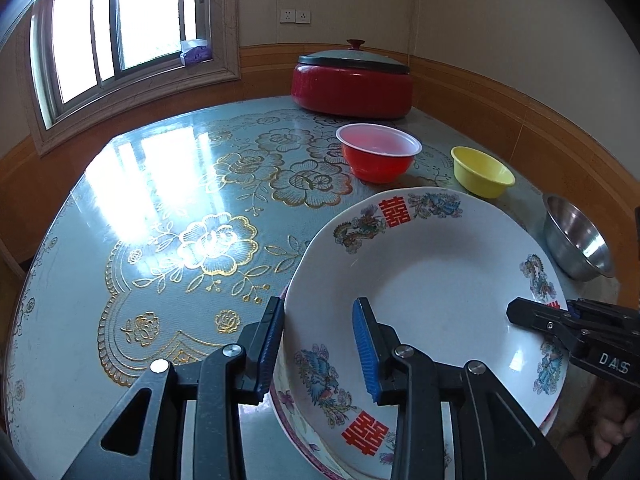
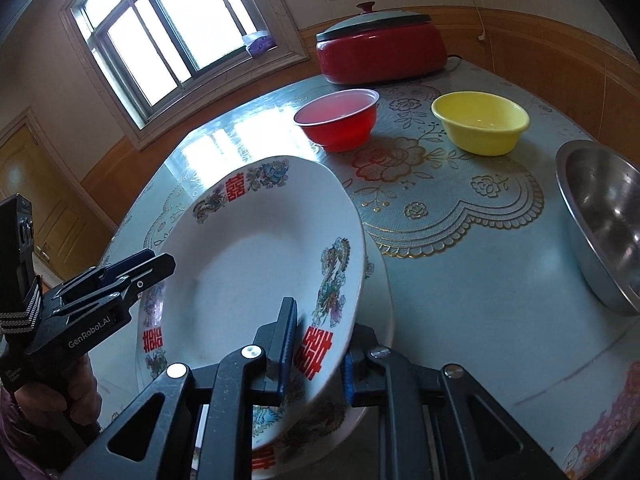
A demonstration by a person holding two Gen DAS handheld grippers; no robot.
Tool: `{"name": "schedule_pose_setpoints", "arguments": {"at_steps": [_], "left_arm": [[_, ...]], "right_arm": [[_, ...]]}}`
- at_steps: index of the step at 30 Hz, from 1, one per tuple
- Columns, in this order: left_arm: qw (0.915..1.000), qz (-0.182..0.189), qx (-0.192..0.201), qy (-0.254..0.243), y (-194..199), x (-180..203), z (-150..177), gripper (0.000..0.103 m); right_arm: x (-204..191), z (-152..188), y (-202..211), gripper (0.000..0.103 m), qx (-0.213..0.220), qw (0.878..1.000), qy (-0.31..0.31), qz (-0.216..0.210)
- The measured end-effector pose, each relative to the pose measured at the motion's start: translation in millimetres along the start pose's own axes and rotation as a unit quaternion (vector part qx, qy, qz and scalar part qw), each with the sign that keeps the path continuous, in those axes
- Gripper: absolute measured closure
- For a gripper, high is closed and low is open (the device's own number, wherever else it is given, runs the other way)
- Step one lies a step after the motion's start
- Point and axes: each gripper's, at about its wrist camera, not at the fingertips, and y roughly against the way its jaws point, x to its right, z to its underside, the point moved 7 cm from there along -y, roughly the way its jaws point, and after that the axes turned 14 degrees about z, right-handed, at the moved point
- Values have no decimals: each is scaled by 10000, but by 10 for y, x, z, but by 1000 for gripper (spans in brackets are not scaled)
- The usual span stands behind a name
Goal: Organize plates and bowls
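Note:
A white plate [image 1: 432, 304] with red characters and dragon prints lies tilted over another patterned plate [image 1: 292, 424], whose rim shows beneath. My left gripper [image 1: 320, 348] straddles the top plate's left rim with its jaws apart, one finger outside and one inside. My right gripper [image 2: 316, 352] straddles the same plate's [image 2: 248, 280] right rim, one finger above and one below; the lower plate [image 2: 380, 296] shows behind it. Each gripper shows in the other's view, the right one [image 1: 568, 328] and the left one [image 2: 104, 292]. A red bowl [image 1: 378, 156], a yellow bowl [image 1: 482, 172] and a steel bowl [image 1: 576, 236] stand beyond.
A red electric pot with a grey lid [image 1: 352, 80] stands at the table's far edge by the wall. The table [image 1: 160, 200] has a glossy blue flowered cover. A window [image 1: 116, 28] is at the far left. The steel bowl [image 2: 604, 224] is near the right edge.

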Motion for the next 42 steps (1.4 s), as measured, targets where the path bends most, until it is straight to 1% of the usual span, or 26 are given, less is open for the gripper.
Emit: {"name": "schedule_pose_setpoints", "arguments": {"at_steps": [4, 8, 15, 25, 28, 30, 33, 36, 40, 42], "left_arm": [[9998, 107, 74, -168, 24, 124, -18, 68], [9995, 159, 120, -230, 50, 188, -27, 68], [9996, 104, 148, -197, 98, 149, -13, 68], [9995, 197, 170, -198, 128, 142, 11, 68], [9994, 236, 159, -190, 124, 130, 20, 68], [9994, 256, 147, -174, 118, 112, 26, 68], [9994, 300, 164, -58, 139, 43, 38, 68], [9990, 296, 247, 204, 197, -121, 34, 68], [9979, 175, 326, 534, 276, -391, 68, 68], [9972, 109, 305, 674, 283, -514, 102, 68]], "right_arm": [[9, 6, 25, 86, -3, 10000, 42, 44], [-29, 27, 47, 85, 2, 9998, 129, 125], [-1, 36, 73, 85, -85, 9999, 23, 110], [108, 36, 181, 85, -83, 9996, -143, 247], [134, 50, 230, 85, -64, 9994, -161, 311], [168, 73, 251, 81, -92, 9987, -152, 468], [228, 133, 291, 81, -175, 9986, -198, 459], [251, 193, 324, 81, -248, 9988, -300, 308], [201, 232, 345, 81, -291, 9987, -319, 289], [168, 245, 345, 83, -285, 9986, -277, 340]]}}
